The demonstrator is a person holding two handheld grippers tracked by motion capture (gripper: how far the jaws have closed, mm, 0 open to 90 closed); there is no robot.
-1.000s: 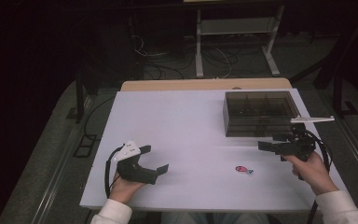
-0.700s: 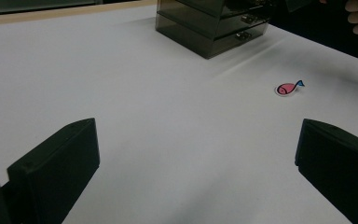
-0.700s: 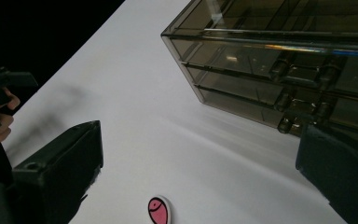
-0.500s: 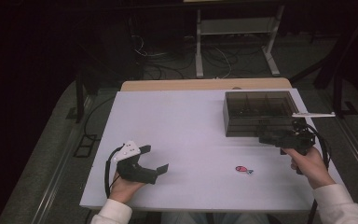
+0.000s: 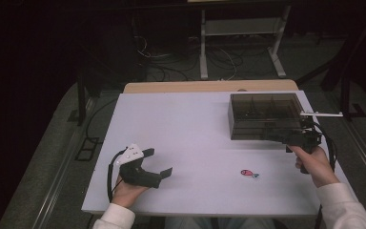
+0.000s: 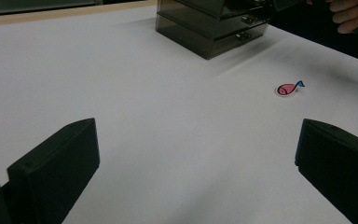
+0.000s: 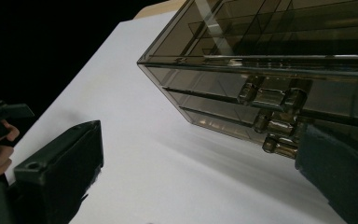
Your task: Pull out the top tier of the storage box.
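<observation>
A smoky, see-through drawer box (image 5: 262, 114) stands at the back right of the white table (image 5: 190, 124). My right gripper (image 5: 274, 137) is open and level with the box's front, close to it. In the right gripper view the box (image 7: 261, 42) is very near, its drawer handles (image 7: 272, 100) stacked just beyond my right gripper (image 7: 200, 172), with nothing between the jaws. A small pink fish sticker (image 5: 249, 173) lies flat in front of the box. My left gripper (image 5: 159, 161) rests open at the front left. In the left gripper view the fish (image 6: 287, 88) lies beyond my left gripper (image 6: 198, 163).
Past the table's far edge runs a wooden strip (image 5: 209, 87), then a dark floor with cables and a white frame's legs (image 5: 240, 43). The person's right hand (image 6: 349, 18) appears beside the box (image 6: 209, 28) in the left gripper view.
My right gripper has moved away from the front edge and up to the front of the drawer box. The left gripper and the fish have stayed put.
</observation>
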